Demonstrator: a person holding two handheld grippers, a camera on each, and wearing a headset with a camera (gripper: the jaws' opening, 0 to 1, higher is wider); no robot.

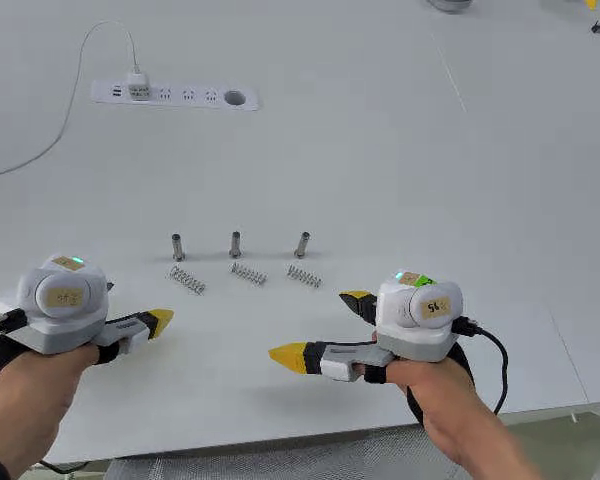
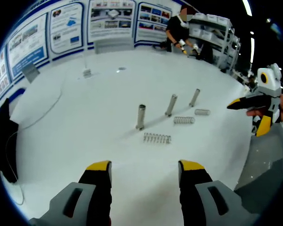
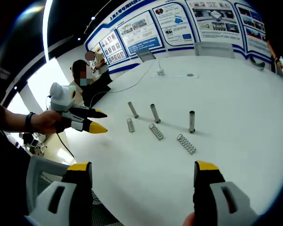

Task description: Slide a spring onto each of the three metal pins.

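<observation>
Yellow-tipped jaws gape wide on left gripper (image 2: pixel 145 165) and right gripper (image 1: pixel 321 325), both held level.

A white workbench (image 1: pixel 400 150) is stretching across the room, a power strip (image 1: pixel 175 95) lying at 11 o'clock; blue-framed posters (image 3: pixel 175 21) are lining the far wall, and a ceiling light (image 3: pixel 46 30) is glowing at 10 o'clock

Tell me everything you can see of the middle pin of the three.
The middle pin is a short, slim cylinder of grey, shiny metal. It stands upright on the white table, bare, with no spring on it, in a row between two other pins, one on each side. A loose spring lies on its side just in front of it, near its foot but apart. Only the table touches it.
</observation>
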